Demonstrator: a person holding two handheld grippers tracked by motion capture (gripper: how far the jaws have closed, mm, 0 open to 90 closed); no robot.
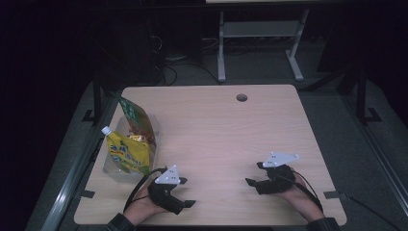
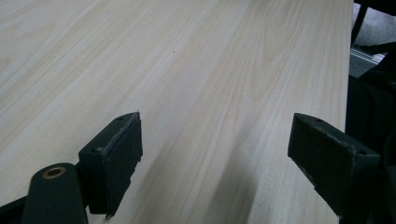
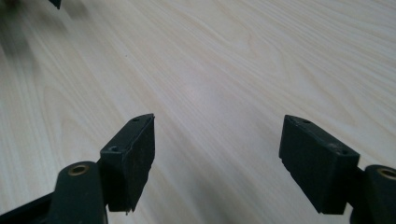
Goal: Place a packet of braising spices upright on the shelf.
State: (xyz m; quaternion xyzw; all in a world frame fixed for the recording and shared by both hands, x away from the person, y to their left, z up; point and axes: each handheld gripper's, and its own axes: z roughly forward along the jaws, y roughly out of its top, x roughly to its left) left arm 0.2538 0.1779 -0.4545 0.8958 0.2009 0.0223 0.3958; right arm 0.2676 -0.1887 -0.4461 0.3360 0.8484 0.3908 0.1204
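Yellow pouch (image 1: 127, 153) upright in clear bin (image 1: 108, 168), spout up-left; both hand-held grippers wide open, empty.

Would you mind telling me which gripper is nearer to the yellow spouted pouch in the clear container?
Left. The left gripper sits just right of the yellow pouch, toward the near edge; the right gripper is far across the table.
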